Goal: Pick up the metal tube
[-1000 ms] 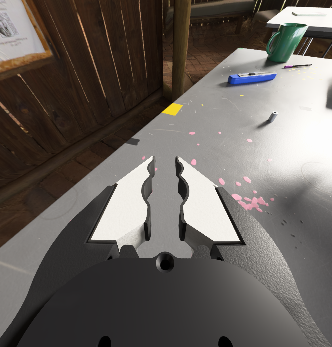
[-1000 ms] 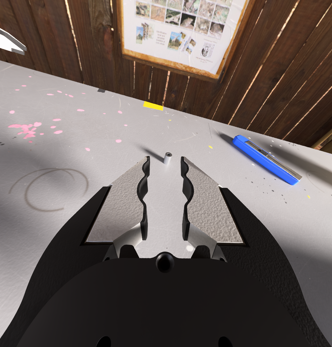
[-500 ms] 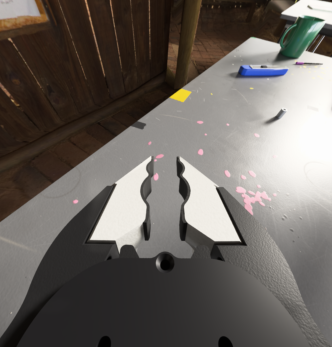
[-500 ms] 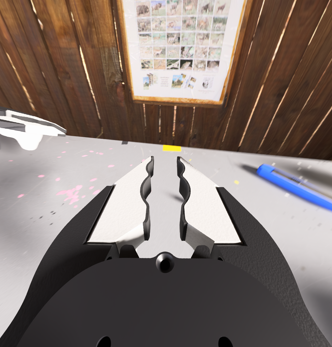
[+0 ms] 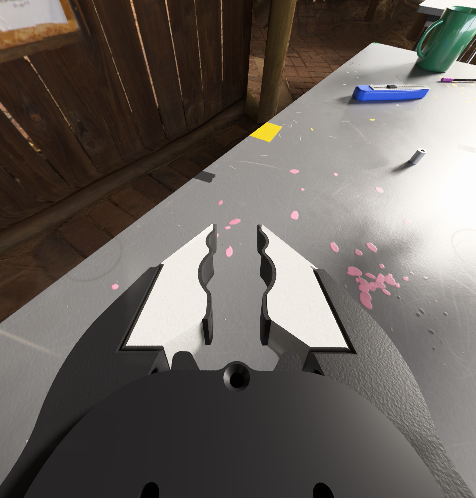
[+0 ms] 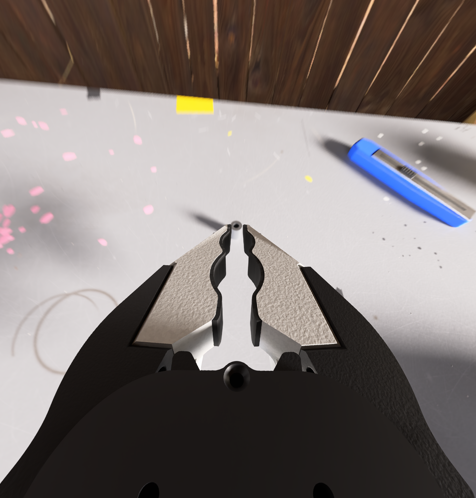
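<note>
The metal tube (image 5: 417,156) is a short silver cylinder standing on the grey table (image 5: 325,188), far right in the left wrist view, with nothing around it there. In the right wrist view the tube (image 6: 236,231) shows in line with the narrow gap at my right gripper's (image 6: 236,229) tips. The jaws stand close together and empty, and the tube lies just beyond the tips. My left gripper (image 5: 236,229) is open and empty over pink paint spots, well left of the tube.
A blue utility knife (image 5: 390,93) lies beyond the tube and also shows in the right wrist view (image 6: 409,183). A green mug (image 5: 447,37) and a small purple-handled tool (image 5: 460,79) stand farther off. The table edge with a yellow tape mark (image 5: 266,132) faces a wooden fence.
My right gripper has tipped down toward the table and narrowed its jaws, and the tube now lines up with its tips. My left gripper has opened a little wider and drifted slightly.
</note>
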Controlling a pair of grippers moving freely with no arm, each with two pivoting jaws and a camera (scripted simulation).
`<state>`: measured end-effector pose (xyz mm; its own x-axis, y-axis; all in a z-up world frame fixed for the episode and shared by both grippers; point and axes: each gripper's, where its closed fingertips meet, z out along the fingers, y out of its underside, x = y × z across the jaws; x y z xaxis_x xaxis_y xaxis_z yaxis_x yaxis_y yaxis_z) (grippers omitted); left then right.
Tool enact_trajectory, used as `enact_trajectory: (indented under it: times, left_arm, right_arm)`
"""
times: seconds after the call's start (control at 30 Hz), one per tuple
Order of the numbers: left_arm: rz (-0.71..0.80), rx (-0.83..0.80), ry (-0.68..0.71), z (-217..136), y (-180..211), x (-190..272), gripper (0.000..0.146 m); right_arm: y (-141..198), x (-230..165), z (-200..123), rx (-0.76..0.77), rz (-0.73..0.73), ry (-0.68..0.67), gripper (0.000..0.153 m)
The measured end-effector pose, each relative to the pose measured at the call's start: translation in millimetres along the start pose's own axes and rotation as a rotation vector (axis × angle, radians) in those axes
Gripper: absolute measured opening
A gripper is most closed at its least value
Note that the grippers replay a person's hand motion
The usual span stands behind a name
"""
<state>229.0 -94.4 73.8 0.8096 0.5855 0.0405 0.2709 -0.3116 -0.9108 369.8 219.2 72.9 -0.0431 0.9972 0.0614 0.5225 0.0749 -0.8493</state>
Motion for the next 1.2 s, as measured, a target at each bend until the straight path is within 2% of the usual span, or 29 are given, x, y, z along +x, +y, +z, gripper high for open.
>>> enact_trajectory:
  times: [0.13,0.27,0.37,0.57,0.77,0.87,1.0,1.1,1.2]
  left_arm:
    - [0.002,-0.003,0.008,-0.3,0.0,1.3,0.029]
    - [0.005,0.002,-0.001,-2.2,-1.4,-1.9,0.030]
    - [-0.016,0.005,0.012,-2.6,-1.8,-2.1,0.030]
    - [-0.003,0.002,0.020,-2.3,-1.9,1.4,0.029]
    - [-0.011,0.004,0.036,-2.5,-2.8,4.0,0.030]
    - [-0.003,0.001,0.034,-2.2,-2.4,4.5,0.029]
    - [-0.002,0.001,0.037,-2.3,-2.4,5.3,0.029]
    - [0.002,0.004,0.037,-2.8,-3.3,6.0,0.029]
    - [0.003,0.009,0.039,-3.6,-4.9,6.8,0.029]
  right_arm:
    - [16.4,9.8,26.7,-0.169,-0.087,-0.018,0.009]
    - [28.7,8.6,43.0,-0.307,-0.047,-0.132,0.015]
    - [34.4,11.9,50.8,-0.350,-0.099,-0.101,0.016]
    - [37.3,0.4,56.1,-0.390,-0.142,-0.158,0.010]
    - [35.8,-1.6,59.9,-0.393,-0.110,-0.187,0.016]
    - [34.4,-2.7,61.3,-0.380,-0.109,-0.189,0.011]
    - [25.9,-18.2,42.6,-0.341,-0.111,-0.244,0.011]
    - [21.7,-33.9,8.8,-0.314,-0.119,-0.316,0.011]
    - [32.0,-48.8,-32.3,-0.323,-0.173,-0.386,0.011]
